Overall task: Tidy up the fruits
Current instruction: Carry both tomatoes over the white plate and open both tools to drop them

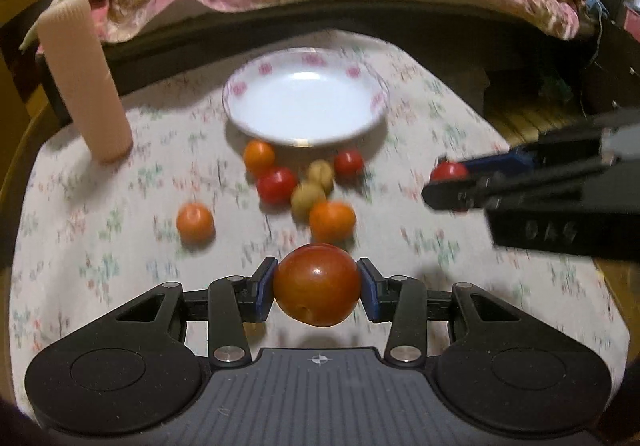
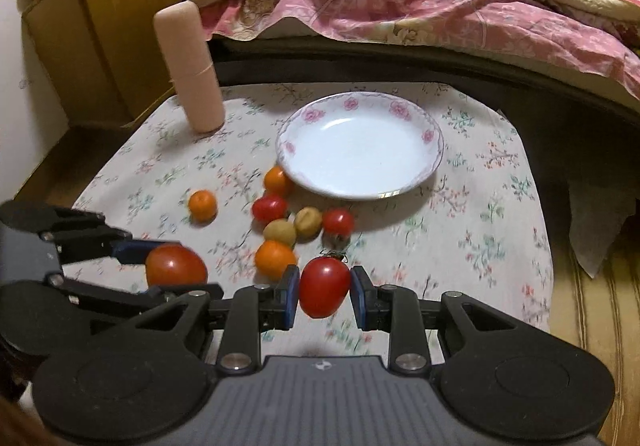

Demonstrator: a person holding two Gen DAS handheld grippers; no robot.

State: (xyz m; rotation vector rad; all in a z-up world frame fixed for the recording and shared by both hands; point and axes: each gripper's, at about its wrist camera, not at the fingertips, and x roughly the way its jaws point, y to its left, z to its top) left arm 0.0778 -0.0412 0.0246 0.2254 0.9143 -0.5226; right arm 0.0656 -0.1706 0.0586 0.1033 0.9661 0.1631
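A white floral-rimmed plate (image 2: 434, 149) sits empty at the far side; 7 small fruits (image 2: 282, 232) cluster near it; 2 red tomatoes (image 1: 317, 288) are held nearest.

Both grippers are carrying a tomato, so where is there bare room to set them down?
The plate is bare inside. Open cloth lies right of it, and more between the pink cylinder and the lone orange. The fruit cluster just in front of the plate is crowded.

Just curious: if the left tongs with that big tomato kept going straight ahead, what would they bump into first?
Probably the nearest orange fruit, right beyond the large tomato in the left tongs; depth is uncertain, and they may pass over it.
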